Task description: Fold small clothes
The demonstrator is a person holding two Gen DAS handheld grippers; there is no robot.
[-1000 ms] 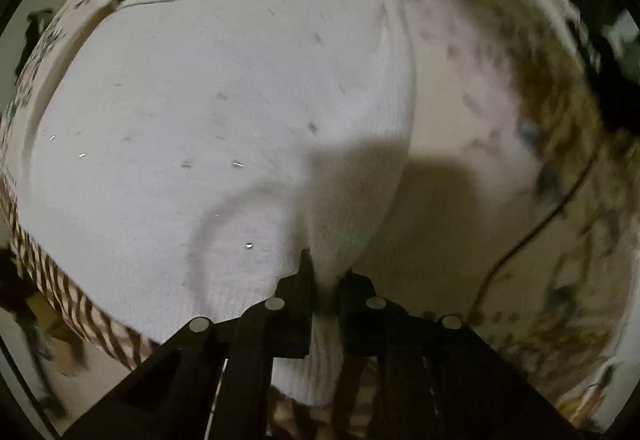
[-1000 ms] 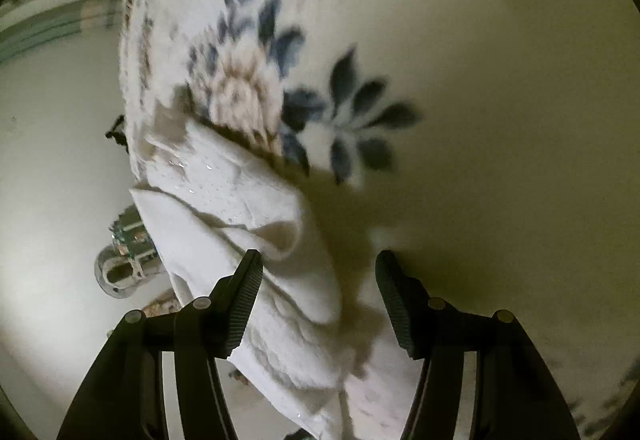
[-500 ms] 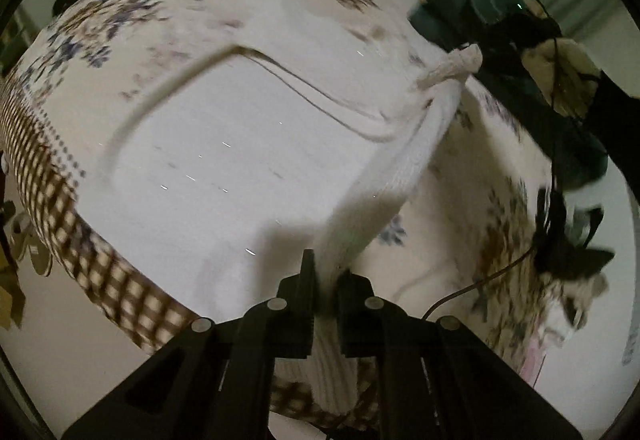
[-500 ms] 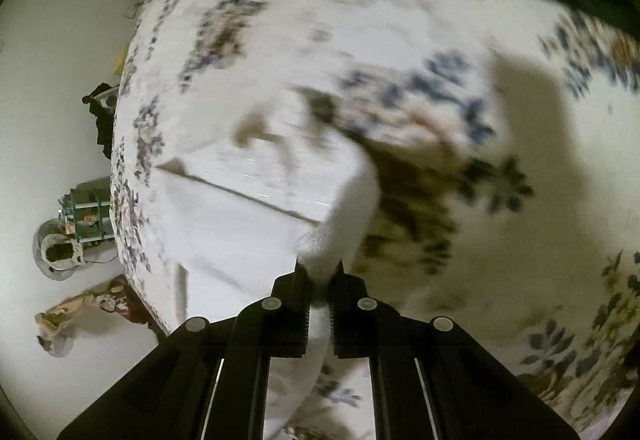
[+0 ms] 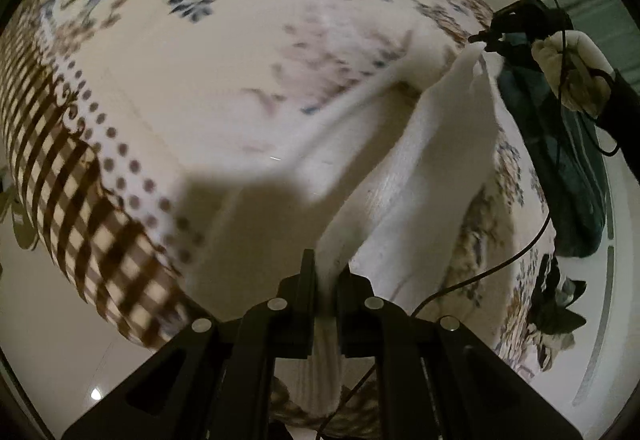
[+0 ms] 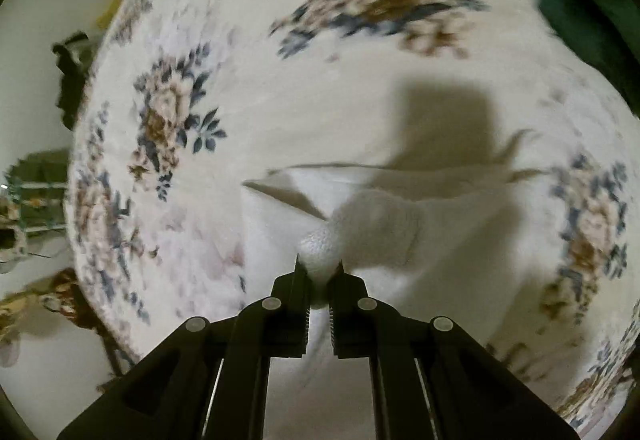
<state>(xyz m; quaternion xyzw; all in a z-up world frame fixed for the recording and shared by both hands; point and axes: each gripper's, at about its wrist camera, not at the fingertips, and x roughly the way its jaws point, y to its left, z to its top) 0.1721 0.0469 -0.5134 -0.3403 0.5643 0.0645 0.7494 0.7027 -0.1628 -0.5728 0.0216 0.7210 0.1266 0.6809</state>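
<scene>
A small white knit garment is lifted off the floral bedspread. My left gripper is shut on its near edge, and the cloth stretches up and away to the right. In the left wrist view the other gripper pinches the garment's far corner, held by a gloved hand. In the right wrist view my right gripper is shut on a bunched white corner of the garment, which hangs below over the bedspread.
The bed's checked brown border drops to a pale floor. A dark green cloth lies at the right of the bed. A thin black cable trails across. Clutter stands on the floor at the left.
One second ago the right gripper was open over the garment; it shut on the corner. Both grippers have since lifted the garment off the bed, pulling it taut between them.
</scene>
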